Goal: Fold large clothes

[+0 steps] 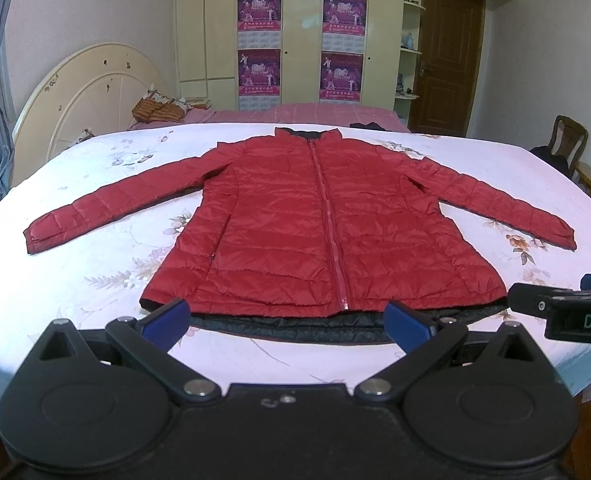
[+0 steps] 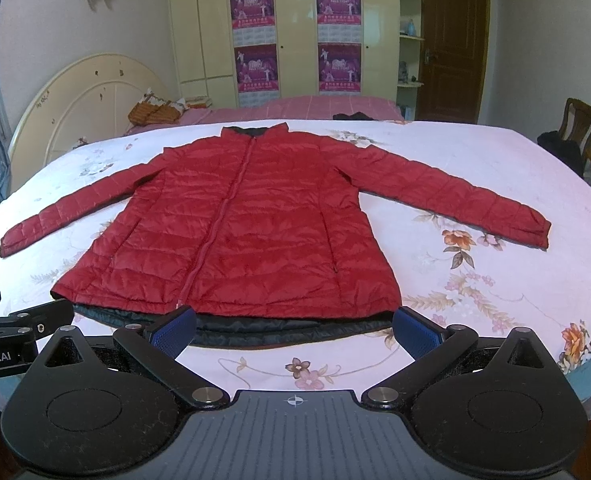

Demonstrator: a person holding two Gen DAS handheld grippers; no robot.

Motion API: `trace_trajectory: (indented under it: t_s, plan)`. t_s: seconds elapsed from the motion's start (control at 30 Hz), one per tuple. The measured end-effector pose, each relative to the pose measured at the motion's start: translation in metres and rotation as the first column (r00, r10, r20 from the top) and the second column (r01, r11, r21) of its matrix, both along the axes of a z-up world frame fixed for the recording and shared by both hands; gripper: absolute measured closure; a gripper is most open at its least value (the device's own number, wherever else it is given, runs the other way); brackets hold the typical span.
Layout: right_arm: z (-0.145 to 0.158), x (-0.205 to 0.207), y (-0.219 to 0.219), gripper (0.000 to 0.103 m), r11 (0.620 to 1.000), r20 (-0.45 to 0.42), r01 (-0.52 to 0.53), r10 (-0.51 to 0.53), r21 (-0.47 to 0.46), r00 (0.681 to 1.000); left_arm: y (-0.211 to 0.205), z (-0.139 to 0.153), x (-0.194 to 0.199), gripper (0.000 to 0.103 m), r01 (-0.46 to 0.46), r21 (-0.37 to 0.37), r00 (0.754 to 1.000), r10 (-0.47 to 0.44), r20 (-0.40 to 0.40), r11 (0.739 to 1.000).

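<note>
A red quilted jacket [image 1: 315,224] lies flat and face up on a bed [image 1: 95,264] covered by a white floral sheet, zipper [image 1: 329,216] closed, collar toward the far side, both sleeves spread outward and angled toward the near edge. A dark lining strip [image 1: 291,326] shows below the red hem along the near side. The left claw [image 1: 287,322] hangs just short of the hem, its blue-padded fingers [image 1: 165,318] spread wide and holding nothing. The right claw [image 2: 295,326] is likewise wide open and empty, poised at the hem to the right of the zipper; part of it enters the left wrist view at the right edge. In the background stand a cream headboard [image 1: 91,92], a wardrobe [image 1: 295,20] bearing four purple posters, a brown door [image 1: 447,56] and a wooden chair [image 1: 567,140].
</note>
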State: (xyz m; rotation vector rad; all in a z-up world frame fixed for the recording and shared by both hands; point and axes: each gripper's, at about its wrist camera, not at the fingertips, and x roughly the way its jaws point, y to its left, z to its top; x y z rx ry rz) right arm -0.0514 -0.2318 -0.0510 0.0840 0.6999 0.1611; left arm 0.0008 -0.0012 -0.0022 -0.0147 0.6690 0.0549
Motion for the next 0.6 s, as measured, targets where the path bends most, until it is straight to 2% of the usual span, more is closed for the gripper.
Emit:
trace_trajectory:
  t_s: [0.37, 0.5, 0.6]
  plan:
    - [-0.001, 0.002, 0.0, 0.0, 1.0, 0.001, -0.006, 0.006, -0.003, 1.0, -0.002, -0.001, 0.004, 0.0, 0.019, -0.003, 1.0, -0.019, 0.005, 1.0]
    - [-0.005, 0.018, 0.0, 0.0, 1.0, 0.0, 0.007, -0.007, -0.004, 1.0, -0.004, 0.002, 0.014, 0.0, 0.036, 0.017, 0.999, -0.037, 0.022, 0.999]
    - [-0.005, 0.034, -0.002, 0.0, 1.0, 0.007, 0.018, -0.018, 0.004, 1.0, -0.002, 0.003, 0.03, 0.0, 0.045, 0.006, 0.999, -0.045, 0.03, 0.999]
